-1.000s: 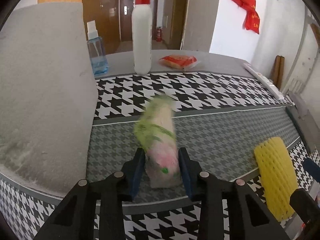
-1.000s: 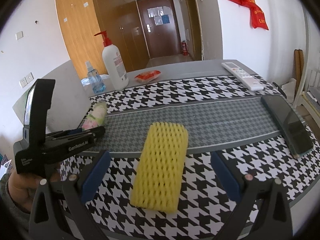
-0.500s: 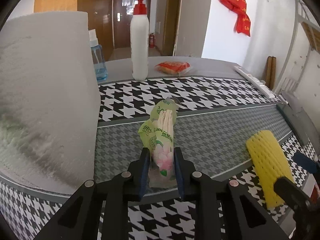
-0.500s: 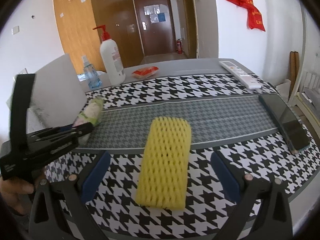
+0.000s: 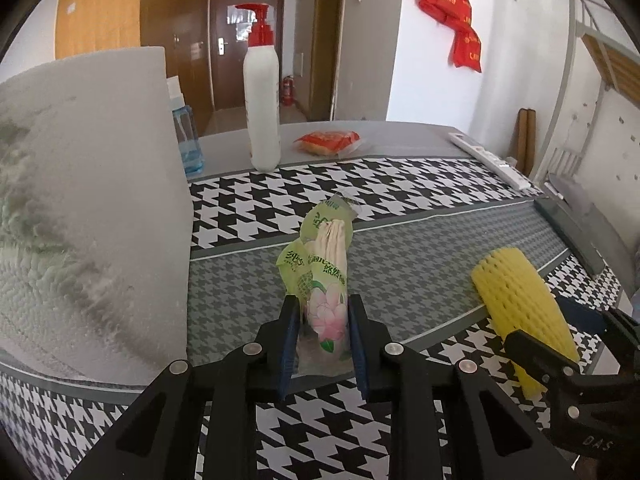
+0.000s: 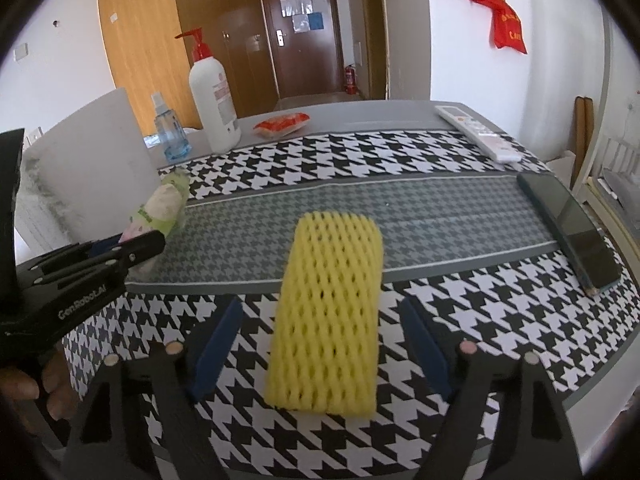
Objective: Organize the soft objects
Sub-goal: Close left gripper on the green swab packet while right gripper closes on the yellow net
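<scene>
My left gripper (image 5: 323, 320) is shut on the near end of a green and pink tissue pack (image 5: 325, 268), which points away from me over the grey band of the tablecloth; the pack also shows in the right wrist view (image 6: 160, 210). A yellow foam net sleeve (image 6: 332, 312) lies flat on the houndstooth cloth between the open fingers of my right gripper (image 6: 320, 350), untouched. The sleeve also shows at the right of the left wrist view (image 5: 524, 312).
A large white foam block (image 5: 88, 208) stands close on the left. At the back stand a pump bottle (image 5: 262, 92), a blue spray bottle (image 5: 186, 136) and a red snack packet (image 5: 328, 142). A remote (image 6: 476, 130) and a dark phone (image 6: 572, 228) lie right.
My left gripper has closed on the tissue pack and steadied it; the pack was blurred and loosely held a second ago. The right gripper has edged closer around the yellow sleeve.
</scene>
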`<state>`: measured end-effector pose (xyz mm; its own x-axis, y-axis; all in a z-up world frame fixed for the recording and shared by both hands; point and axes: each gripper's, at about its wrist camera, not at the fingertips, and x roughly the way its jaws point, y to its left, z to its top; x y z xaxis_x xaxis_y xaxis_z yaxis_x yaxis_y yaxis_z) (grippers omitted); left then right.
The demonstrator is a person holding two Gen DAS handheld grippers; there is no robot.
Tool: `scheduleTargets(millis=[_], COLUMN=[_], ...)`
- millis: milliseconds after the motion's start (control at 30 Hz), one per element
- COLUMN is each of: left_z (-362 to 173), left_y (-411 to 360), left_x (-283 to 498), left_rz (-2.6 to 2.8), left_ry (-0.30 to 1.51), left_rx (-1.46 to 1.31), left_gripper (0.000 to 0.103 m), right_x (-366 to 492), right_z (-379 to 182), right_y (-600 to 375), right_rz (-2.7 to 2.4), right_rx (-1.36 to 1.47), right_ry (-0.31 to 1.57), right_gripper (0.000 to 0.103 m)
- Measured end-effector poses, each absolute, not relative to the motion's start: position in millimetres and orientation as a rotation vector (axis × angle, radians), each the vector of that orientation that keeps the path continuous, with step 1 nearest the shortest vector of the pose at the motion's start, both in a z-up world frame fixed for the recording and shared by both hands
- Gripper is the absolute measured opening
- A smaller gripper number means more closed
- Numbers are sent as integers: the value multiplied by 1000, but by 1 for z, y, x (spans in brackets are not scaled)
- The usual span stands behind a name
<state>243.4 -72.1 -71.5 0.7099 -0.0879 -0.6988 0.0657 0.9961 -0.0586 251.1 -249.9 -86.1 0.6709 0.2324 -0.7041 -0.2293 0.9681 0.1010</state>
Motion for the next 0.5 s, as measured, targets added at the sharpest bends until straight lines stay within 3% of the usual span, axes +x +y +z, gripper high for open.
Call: scheduleTargets(millis=[500], left_z=[-70], left_y=[-71], left_x=[233], left_rz=[-93], left_ry=[768], left_rx=[-3], left_gripper=[26], right_x=[250], right_z=[-93], right_y=[-250], right_rz=[230], right_rx=[7], right_ry=[830], right_gripper=[32])
